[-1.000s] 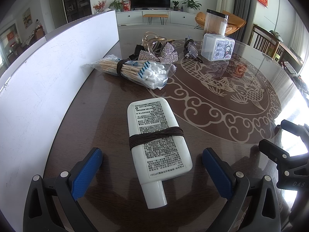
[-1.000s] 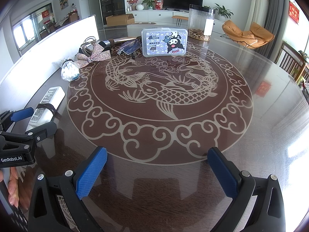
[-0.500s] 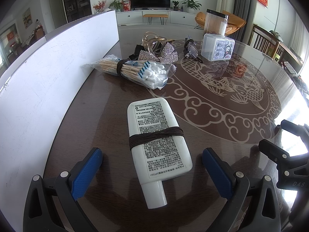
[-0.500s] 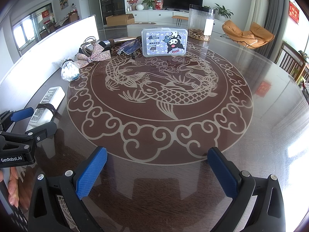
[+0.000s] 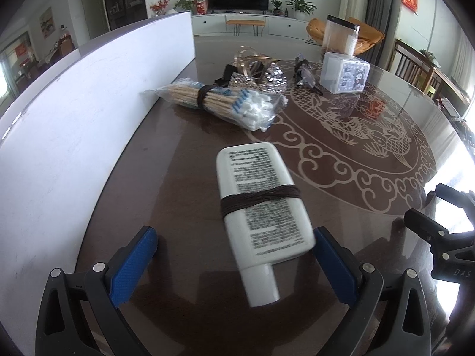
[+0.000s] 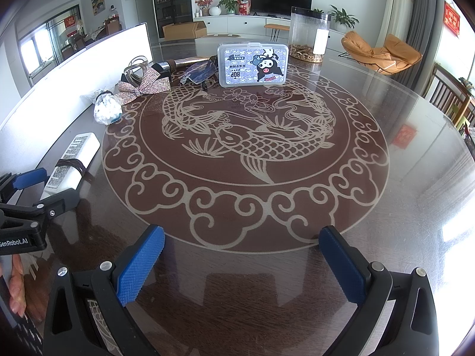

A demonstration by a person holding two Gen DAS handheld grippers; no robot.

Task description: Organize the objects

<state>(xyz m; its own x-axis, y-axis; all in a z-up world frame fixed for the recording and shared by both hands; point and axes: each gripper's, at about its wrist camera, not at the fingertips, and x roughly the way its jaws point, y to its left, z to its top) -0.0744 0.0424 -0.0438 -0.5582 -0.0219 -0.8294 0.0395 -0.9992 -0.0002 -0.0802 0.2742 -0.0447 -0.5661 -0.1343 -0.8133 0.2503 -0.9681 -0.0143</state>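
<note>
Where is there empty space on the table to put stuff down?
The fish pattern middle and the side right of it are bare. It's crowded along the white board: white tube, cotton swabs, sparkly bow, cartoon box.

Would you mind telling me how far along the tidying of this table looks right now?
Nothing looks put away yet. The left gripper is open around the white tube, which lies on the table with no clear grip on it; the right gripper is open over bare table. Left to sort: the cotton swab bundle, sequin bow and cartoon box.
</note>
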